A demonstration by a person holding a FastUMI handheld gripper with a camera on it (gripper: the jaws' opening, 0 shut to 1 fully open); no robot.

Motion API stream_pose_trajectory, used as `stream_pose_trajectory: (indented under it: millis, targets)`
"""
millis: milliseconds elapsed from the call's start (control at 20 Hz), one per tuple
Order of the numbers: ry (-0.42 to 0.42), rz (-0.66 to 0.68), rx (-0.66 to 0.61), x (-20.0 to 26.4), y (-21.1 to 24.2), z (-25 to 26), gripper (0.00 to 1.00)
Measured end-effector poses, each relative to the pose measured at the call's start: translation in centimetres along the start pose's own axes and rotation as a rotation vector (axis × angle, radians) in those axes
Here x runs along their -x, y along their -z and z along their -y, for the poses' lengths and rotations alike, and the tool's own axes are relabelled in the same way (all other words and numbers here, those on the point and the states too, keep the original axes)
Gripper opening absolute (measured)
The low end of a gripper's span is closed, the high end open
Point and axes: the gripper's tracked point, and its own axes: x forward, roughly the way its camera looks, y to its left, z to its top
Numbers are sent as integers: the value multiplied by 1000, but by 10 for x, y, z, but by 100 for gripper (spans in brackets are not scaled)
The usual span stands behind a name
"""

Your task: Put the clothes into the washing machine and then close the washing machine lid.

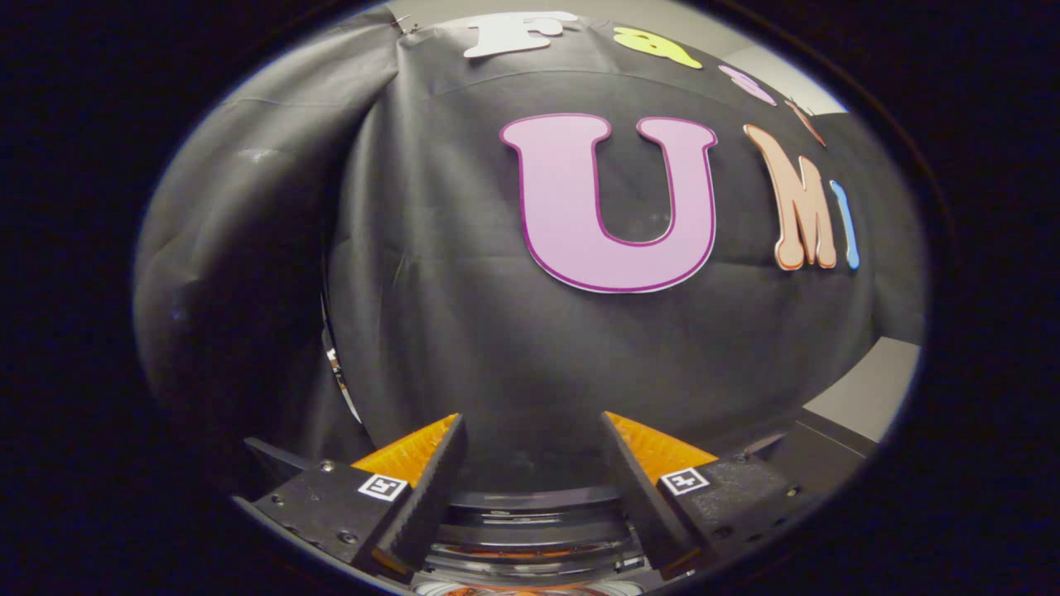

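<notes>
With the gripper (pixel 530 463) jaws wide apart and empty above the washing machine (pixel 530 530), clothes could be missed unseen.

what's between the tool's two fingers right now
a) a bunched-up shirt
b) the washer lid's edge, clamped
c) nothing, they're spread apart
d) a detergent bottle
c: the tool is open, its fingers standing wide apart with nothing held between them; through the gap show the black cloth wall ahead and, low down near the finger bases, the washing machine rim.
</notes>
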Motion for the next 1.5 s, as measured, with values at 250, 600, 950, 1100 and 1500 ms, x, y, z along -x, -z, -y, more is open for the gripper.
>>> stream_pose_trajectory:
  millis: [250,600,950,1100,1500]
  targets:
    - [-10,-11,4,1,1,2,96]
    - [-8,-10,6,-2,3,4,96]
    - [-6,-6,5,-2,2,4,96]
    - [-6,-13,7,-2,4,4,96]
    - [-4,-8,6,-2,5,4,96]
